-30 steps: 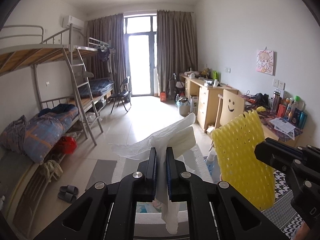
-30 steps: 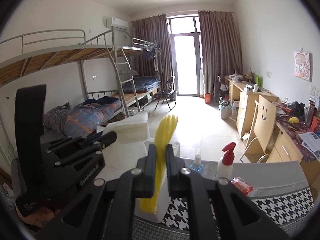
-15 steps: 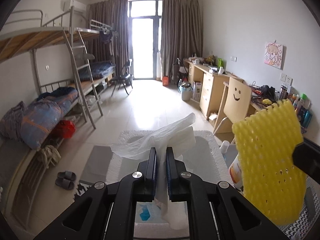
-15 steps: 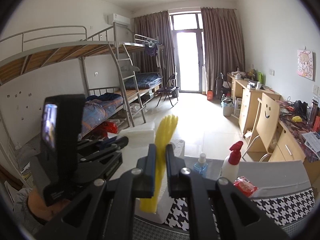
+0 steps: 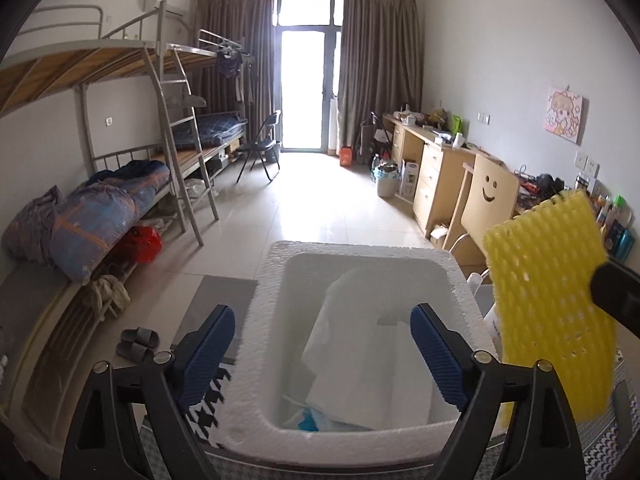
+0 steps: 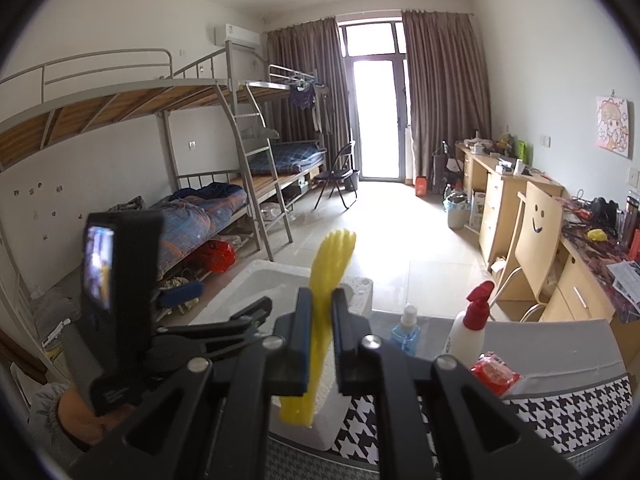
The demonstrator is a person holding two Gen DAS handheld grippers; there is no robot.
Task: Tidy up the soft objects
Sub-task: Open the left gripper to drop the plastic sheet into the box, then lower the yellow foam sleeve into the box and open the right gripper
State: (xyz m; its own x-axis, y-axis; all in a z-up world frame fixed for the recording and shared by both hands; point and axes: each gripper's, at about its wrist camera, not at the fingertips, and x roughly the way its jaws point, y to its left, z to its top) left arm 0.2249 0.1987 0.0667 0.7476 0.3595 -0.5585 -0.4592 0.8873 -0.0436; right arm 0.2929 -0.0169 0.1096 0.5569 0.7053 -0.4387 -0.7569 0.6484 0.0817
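In the lower centre of the left wrist view, the left gripper (image 5: pixel 322 334) is seen with its blue-padded fingers (image 5: pixel 210 354) spread wide, having just been opening; nothing is pinched between them. Below and between them, a white foam sheet (image 5: pixel 368 354) lies loose inside the white styrofoam box (image 5: pixel 272 280), which stands on the houndstooth-covered table (image 6: pixel 560 412). At the right of that frame a yellow foam net (image 5: pixel 548 296) is held up beside the box. In the right wrist view, the right gripper (image 6: pixel 320 308) is clenched on that yellow foam net (image 6: pixel 330 264), which is seen edge-on, sticking up between the fingers. A blue sanitizer bottle (image 6: pixel 406 330) and a red-capped spray bottle (image 6: pixel 470 324) stand on the table at lower right.
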